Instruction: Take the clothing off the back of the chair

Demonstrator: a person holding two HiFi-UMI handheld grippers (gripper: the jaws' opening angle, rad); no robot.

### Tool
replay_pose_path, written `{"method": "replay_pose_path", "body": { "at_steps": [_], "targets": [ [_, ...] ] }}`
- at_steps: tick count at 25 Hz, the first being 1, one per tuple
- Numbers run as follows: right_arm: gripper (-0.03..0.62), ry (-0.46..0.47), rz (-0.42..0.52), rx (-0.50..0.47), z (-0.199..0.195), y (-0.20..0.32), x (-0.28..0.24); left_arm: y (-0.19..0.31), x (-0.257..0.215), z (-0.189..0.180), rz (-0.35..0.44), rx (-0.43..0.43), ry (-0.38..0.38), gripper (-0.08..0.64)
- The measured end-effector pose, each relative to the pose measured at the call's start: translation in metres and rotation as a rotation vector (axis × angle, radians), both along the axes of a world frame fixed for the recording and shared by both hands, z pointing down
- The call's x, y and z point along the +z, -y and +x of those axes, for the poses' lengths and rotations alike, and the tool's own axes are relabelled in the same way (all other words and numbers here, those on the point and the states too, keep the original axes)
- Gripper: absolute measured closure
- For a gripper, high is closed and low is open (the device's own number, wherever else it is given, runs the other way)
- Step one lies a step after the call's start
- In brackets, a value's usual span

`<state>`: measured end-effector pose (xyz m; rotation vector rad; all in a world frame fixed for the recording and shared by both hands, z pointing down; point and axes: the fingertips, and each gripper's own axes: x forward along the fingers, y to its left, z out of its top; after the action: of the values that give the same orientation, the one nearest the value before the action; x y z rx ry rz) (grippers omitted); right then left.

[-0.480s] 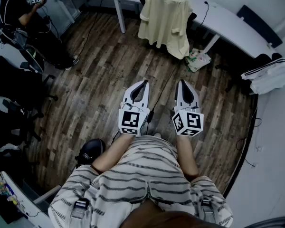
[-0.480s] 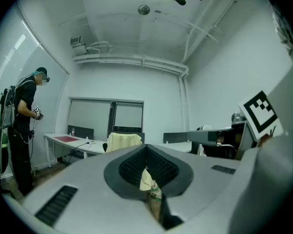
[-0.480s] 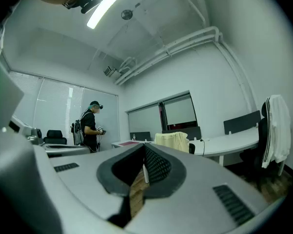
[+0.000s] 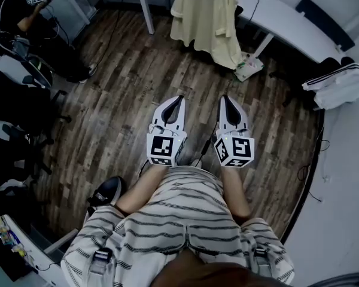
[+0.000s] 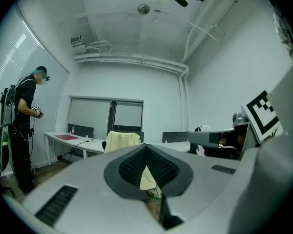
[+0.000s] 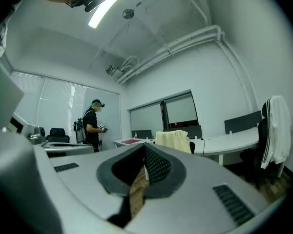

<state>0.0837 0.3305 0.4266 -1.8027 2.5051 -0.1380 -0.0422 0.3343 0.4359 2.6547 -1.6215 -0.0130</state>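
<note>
You hold your left gripper (image 4: 178, 100) and right gripper (image 4: 227, 98) with jaws closed on nothing. The yellow garment (image 4: 206, 20) drapes the chair (image 4: 240, 12) at the desk's (image 4: 287, 23) near edge, and a bag (image 4: 249, 68) lies beside it on the floor (image 4: 137, 88).

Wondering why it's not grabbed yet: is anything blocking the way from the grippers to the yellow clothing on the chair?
Nothing visible does. Only bare wooden floor lies between the left gripper, the right gripper and the yellow clothing hanging on the chair. A small bag lies beside the chair, off the path.
</note>
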Motion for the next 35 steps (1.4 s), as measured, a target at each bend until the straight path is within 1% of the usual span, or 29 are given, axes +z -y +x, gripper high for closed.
{"method": "replay_pose_path", "body": {
  "at_steps": [7,12,14,18,22,31,35],
  "targets": [
    [0.572,0.015,-0.003,0.000,-0.007,-0.004,0.002,-0.002,0.003,-0.002,-0.005,0.027,0.018,0.537],
    [0.572,0.015,-0.011,0.028,-0.016,-0.003,0.004,0.002,0.009,-0.010,-0.029,0.069,0.023,0.537],
    [0.572,0.013,-0.008,0.046,-0.020,-0.004,0.004,0.001,0.012,-0.015,-0.028,0.089,0.029,0.537],
    [0.572,0.000,0.002,0.072,-0.031,-0.010,0.005,0.001,0.019,-0.026,-0.025,0.105,0.018,0.537],
    [0.572,-0.016,-0.011,0.088,-0.036,-0.014,0.012,0.002,0.027,-0.033,-0.034,0.118,0.007,0.537],
    [0.572,-0.005,-0.018,0.111,-0.044,0.001,0.014,0.020,0.027,-0.042,-0.034,0.136,0.008,0.537],
    [0.572,0.004,-0.023,0.119,-0.039,0.015,0.019,0.035,0.030,-0.037,-0.043,0.143,0.015,0.537]
  ]
}}
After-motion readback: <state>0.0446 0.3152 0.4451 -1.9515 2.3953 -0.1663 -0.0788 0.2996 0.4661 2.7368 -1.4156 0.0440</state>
